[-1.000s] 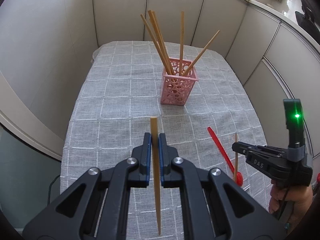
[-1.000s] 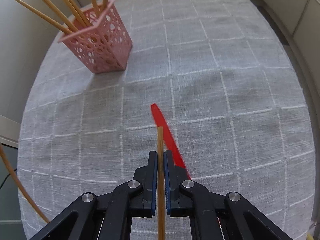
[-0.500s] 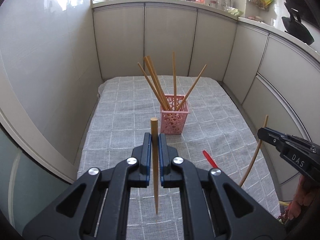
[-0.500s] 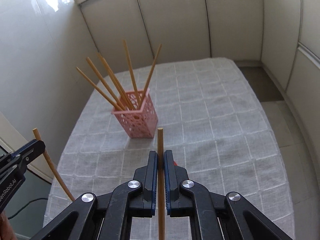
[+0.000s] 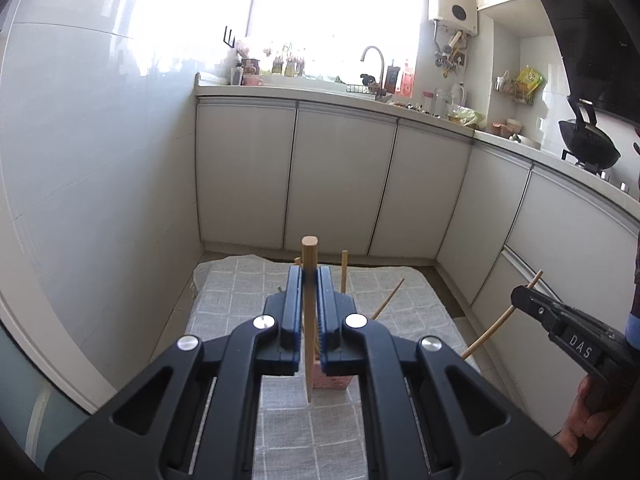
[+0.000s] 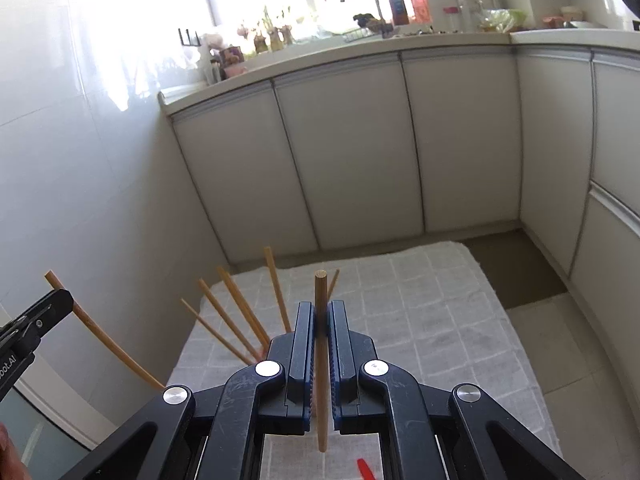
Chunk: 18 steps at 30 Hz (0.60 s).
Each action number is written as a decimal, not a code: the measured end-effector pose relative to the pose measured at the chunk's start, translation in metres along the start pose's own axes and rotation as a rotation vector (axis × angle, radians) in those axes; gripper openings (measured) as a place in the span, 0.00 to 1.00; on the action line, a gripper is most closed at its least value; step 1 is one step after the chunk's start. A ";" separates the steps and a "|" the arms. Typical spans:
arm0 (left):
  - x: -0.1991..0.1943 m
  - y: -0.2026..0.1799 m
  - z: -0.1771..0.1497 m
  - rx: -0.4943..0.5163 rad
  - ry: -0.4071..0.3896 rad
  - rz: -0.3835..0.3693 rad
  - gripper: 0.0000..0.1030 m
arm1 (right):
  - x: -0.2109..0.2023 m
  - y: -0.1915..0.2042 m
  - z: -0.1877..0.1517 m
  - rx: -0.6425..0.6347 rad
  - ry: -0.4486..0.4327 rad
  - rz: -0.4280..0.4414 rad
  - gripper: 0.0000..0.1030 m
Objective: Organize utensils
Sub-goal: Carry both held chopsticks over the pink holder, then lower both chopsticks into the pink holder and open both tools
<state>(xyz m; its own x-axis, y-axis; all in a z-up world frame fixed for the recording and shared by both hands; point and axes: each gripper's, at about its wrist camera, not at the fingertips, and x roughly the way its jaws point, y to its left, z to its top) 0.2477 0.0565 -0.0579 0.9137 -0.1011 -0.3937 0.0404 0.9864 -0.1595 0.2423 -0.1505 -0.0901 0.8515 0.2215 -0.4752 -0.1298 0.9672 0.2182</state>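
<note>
Mostly hidden behind left gripper (image 5: 309,276): pink holder (image 5: 334,378).

Two wooden chopsticks (image 5: 309,320) (image 6: 321,360) upright, each clamped mid-length. More chopsticks (image 6: 236,320) leaning splayed in pink holder (image 5: 334,378) on checked cloth. Red utensil (image 6: 365,470) flat nearby.

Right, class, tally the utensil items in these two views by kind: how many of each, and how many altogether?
Pink holder: 1
Chopsticks: 7 (five in it, two gripped)
Red spoon: 1
Total: 9
</note>
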 end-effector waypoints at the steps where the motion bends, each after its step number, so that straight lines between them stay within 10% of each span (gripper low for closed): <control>1: 0.004 -0.002 0.005 -0.008 -0.008 -0.014 0.07 | 0.003 0.001 0.006 -0.001 -0.012 0.002 0.05; 18: 0.094 -0.005 -0.020 -0.102 0.020 -0.055 0.07 | 0.061 0.003 0.026 0.012 -0.040 0.034 0.05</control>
<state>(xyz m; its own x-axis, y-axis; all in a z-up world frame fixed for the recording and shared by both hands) 0.3257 0.0390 -0.1124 0.9030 -0.1585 -0.3994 0.0484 0.9611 -0.2721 0.3065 -0.1370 -0.0962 0.8665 0.2488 -0.4328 -0.1530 0.9576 0.2441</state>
